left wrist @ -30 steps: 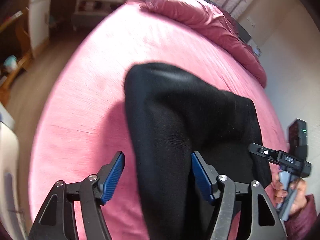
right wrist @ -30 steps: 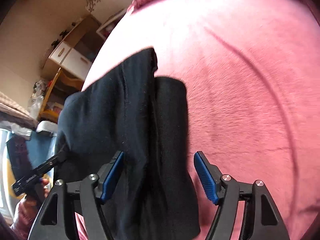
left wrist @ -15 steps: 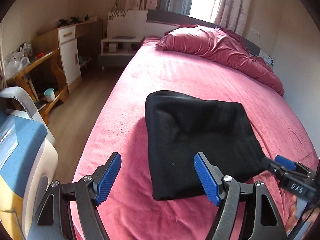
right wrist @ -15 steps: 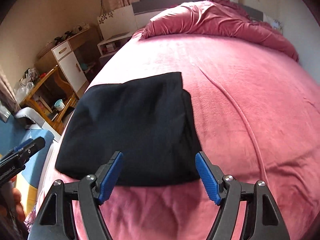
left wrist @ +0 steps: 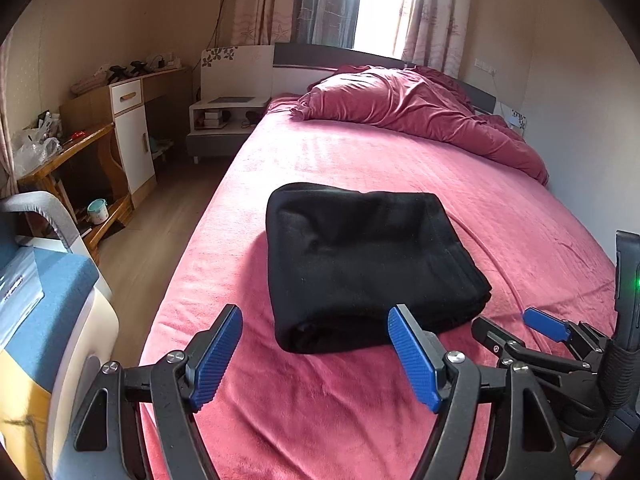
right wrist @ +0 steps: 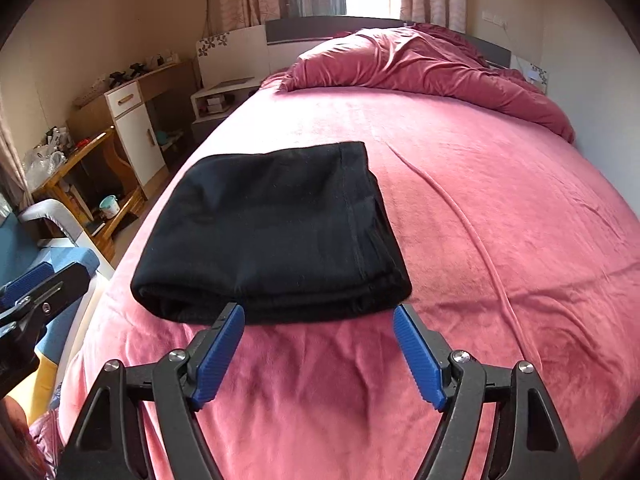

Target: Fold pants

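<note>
The black pants [left wrist: 368,264] lie folded into a thick rectangle on the pink bed [left wrist: 360,160], near its left edge. My left gripper [left wrist: 314,312] hovers open just short of the bundle's near edge, nothing between its blue pads. Low at the right of that view my right gripper [left wrist: 506,322] shows. In the right wrist view the pants [right wrist: 272,232] lie straight ahead. My right gripper [right wrist: 319,310] is held just short of their near fold, its jaws opening and empty. My left gripper [right wrist: 36,280] pokes in from the left edge.
A crumpled dark-pink duvet [left wrist: 420,108] is heaped at the head of the bed. Left of the bed are a wooden floor, a white nightstand [left wrist: 224,120], a white-and-wood cabinet [left wrist: 132,136] and a wooden desk [left wrist: 60,156]. A blue-cushioned chair [left wrist: 48,280] stands close at the left.
Both grippers have pulled back and risen from the pants, which were close under the jaws and now lie flat and folded ahead. Both views have tilted up to show the room.
</note>
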{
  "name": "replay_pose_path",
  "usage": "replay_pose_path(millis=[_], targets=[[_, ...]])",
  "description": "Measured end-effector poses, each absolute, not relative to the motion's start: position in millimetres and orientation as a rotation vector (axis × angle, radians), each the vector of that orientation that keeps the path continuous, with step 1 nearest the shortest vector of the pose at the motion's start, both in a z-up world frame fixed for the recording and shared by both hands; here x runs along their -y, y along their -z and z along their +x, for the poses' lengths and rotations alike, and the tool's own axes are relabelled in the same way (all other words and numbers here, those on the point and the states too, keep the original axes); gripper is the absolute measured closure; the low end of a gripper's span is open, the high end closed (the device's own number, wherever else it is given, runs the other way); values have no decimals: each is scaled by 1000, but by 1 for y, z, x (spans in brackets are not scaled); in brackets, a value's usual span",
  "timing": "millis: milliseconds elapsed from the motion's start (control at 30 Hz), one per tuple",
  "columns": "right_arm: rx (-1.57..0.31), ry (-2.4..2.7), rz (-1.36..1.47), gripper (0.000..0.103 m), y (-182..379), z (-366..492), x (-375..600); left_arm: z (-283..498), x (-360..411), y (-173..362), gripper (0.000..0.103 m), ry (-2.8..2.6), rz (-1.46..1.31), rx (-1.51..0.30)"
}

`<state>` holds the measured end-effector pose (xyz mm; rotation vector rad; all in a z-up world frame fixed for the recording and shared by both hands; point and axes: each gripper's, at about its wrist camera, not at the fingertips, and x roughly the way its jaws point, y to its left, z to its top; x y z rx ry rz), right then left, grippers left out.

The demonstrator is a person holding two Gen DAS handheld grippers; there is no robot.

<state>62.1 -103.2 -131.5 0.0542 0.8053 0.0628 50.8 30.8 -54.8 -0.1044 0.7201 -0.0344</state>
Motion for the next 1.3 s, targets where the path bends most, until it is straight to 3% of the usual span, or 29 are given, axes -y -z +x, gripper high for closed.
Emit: replay_pose_path(millis=[1300], targets=[[-774, -34, 6, 24, 127, 44, 106, 46, -24, 63, 26, -19, -84, -734]])
